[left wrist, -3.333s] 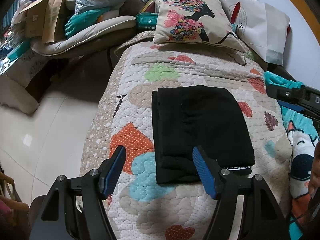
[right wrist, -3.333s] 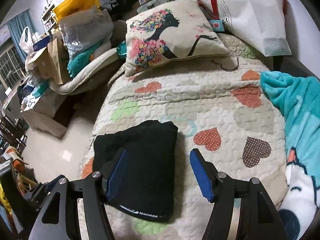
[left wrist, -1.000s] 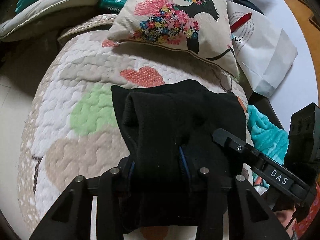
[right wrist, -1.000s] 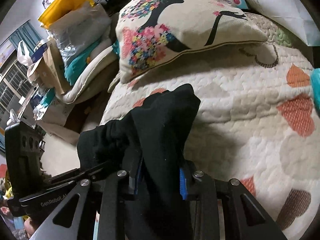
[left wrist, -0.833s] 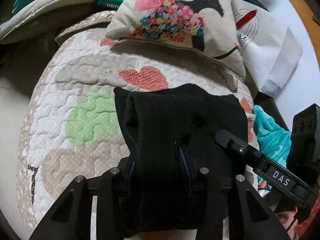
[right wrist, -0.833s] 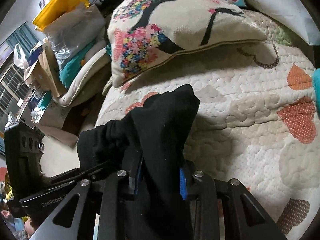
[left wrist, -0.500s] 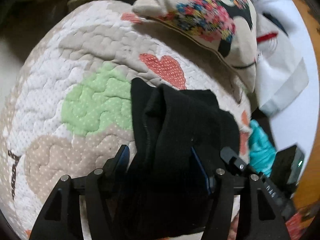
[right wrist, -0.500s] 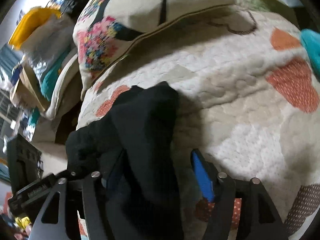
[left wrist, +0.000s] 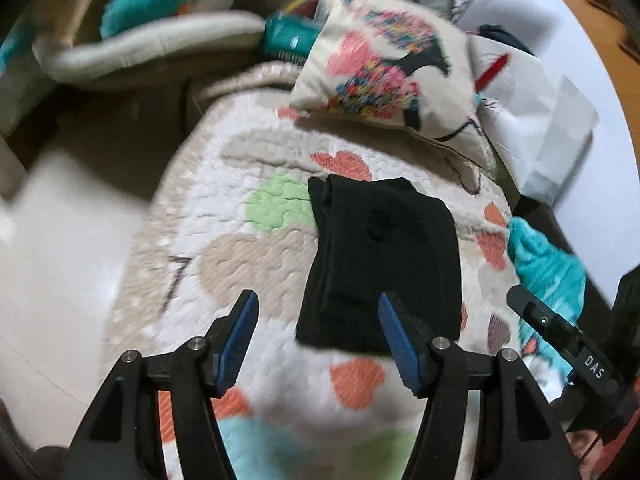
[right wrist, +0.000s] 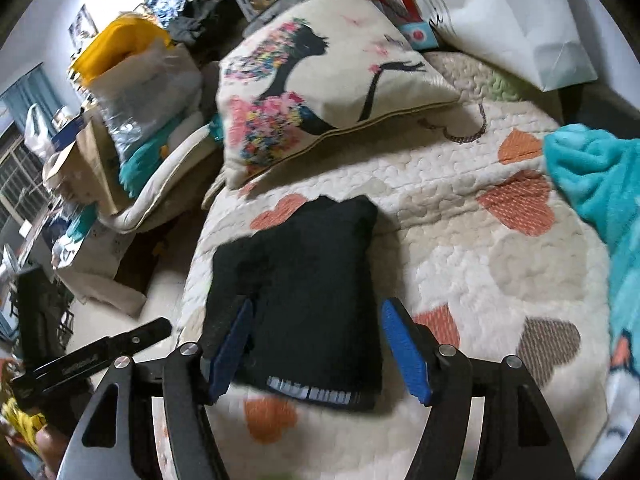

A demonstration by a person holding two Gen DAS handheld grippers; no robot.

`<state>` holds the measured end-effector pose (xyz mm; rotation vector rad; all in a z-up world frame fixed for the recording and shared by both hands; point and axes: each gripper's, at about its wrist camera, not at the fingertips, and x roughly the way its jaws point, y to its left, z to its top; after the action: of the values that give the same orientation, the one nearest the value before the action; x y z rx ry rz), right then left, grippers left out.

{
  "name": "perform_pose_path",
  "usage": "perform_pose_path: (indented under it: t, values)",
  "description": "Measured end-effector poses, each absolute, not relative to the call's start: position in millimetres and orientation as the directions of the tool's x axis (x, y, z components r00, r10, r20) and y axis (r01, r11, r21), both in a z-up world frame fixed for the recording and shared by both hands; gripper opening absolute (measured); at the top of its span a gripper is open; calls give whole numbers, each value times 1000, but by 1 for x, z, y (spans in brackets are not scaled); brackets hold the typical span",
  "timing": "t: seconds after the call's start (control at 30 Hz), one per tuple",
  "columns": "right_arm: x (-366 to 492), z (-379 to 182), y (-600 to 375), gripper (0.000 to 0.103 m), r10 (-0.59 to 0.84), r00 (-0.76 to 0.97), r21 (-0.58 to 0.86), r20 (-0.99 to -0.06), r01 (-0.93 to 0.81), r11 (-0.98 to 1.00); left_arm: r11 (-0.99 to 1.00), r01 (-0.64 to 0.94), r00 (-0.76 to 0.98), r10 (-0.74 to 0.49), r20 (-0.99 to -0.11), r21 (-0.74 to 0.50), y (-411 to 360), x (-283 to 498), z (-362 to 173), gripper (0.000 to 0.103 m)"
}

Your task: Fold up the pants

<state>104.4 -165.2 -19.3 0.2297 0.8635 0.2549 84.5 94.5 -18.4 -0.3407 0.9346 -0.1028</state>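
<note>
Motion blur softens the quilt (left wrist: 248, 248) at lower frame. Folded black pants (left wrist: 384, 260) lie flat; left gripper (left wrist: 318, 340) and right gripper (right wrist: 316, 346) jaws spread, pinching nothing.

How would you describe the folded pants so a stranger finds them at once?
Look at the quilted heart-patterned bedspread, below the floral cushion. The pants lie there folded into a flat rectangle. They are the only plain black item on the bedspread.

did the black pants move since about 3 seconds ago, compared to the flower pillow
Yes. The black pants now lie farther up the quilt, closer to the flower pillow, and folded smaller.
</note>
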Motion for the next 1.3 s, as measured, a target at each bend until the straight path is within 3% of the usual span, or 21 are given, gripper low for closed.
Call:
perform_pose_path:
  t: [0.17,0.53,1.23,1.3]
  values:
    - [45,-24,-164,73,281,649,275,-707,-114,955,981,-52,706,-97,-702,-188,79,19,14,67]
    - [-21,-20,-157,78,186,741,168,-645,-99,981,998,-53,829,30,-559,-25,51,-52,55,84]
    - [-29,-24,-153,79,206,746,169,-634,-126,978,999,-54,848,48,-528,4,34,-65,59,86]
    - [-29,-25,-152,79,206,745,165,-634,-130,978,997,-74,863,70,-501,12,34,-68,63,94]
